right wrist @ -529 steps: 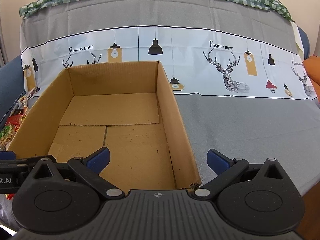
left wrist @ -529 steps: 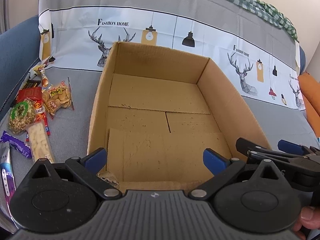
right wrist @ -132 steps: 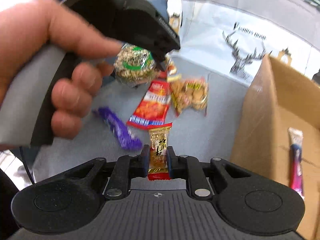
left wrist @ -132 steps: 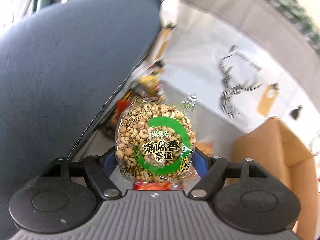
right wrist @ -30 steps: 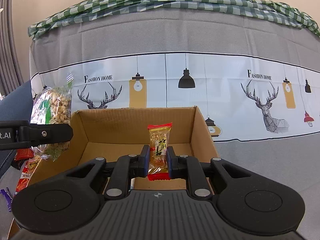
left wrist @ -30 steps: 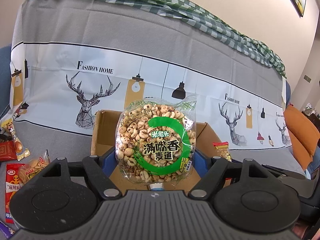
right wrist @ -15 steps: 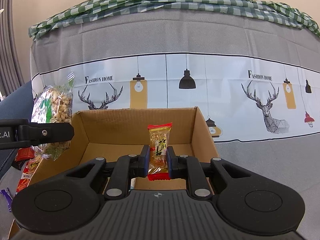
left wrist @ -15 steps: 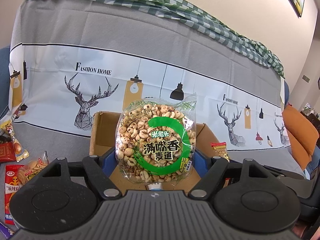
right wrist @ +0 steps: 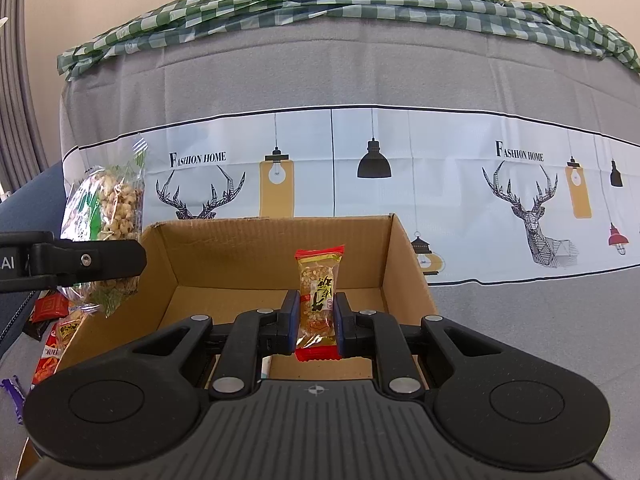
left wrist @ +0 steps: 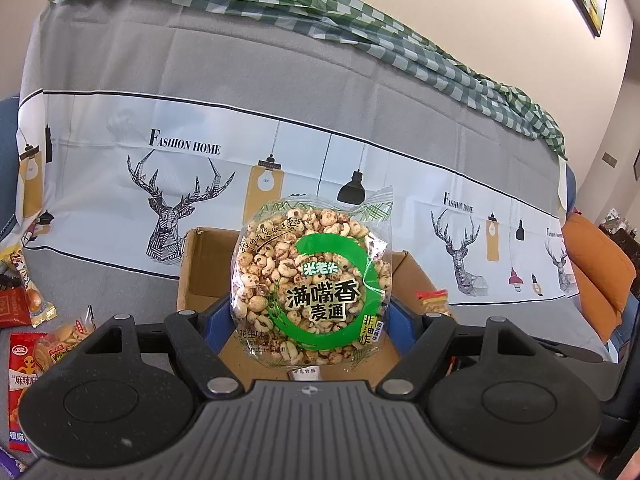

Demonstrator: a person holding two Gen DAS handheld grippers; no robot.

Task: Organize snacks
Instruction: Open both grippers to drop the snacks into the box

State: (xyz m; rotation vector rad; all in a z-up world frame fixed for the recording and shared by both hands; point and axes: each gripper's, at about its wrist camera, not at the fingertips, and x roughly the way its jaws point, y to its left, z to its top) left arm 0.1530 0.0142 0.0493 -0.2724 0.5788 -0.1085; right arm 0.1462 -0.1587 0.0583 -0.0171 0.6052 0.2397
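Note:
My left gripper [left wrist: 308,316] is shut on a round clear bag of puffed grain with a green ring label [left wrist: 312,284], held upright above the near end of the open cardboard box [left wrist: 200,264]. The same bag [right wrist: 106,208] shows at the left of the right wrist view, pinched by the left gripper's black fingers [right wrist: 100,260]. My right gripper [right wrist: 317,320] is shut on a small red-ended peanut bar [right wrist: 318,300], upright over the cardboard box [right wrist: 404,264]. That bar [left wrist: 434,302] peeks in at the right of the left wrist view.
Several loose snack packets [left wrist: 36,336] lie on the grey sofa seat left of the box, with more packets [right wrist: 52,340] seen in the right wrist view. A deer-print cover [right wrist: 360,184] drapes the backrest. An orange cushion [left wrist: 600,280] sits far right.

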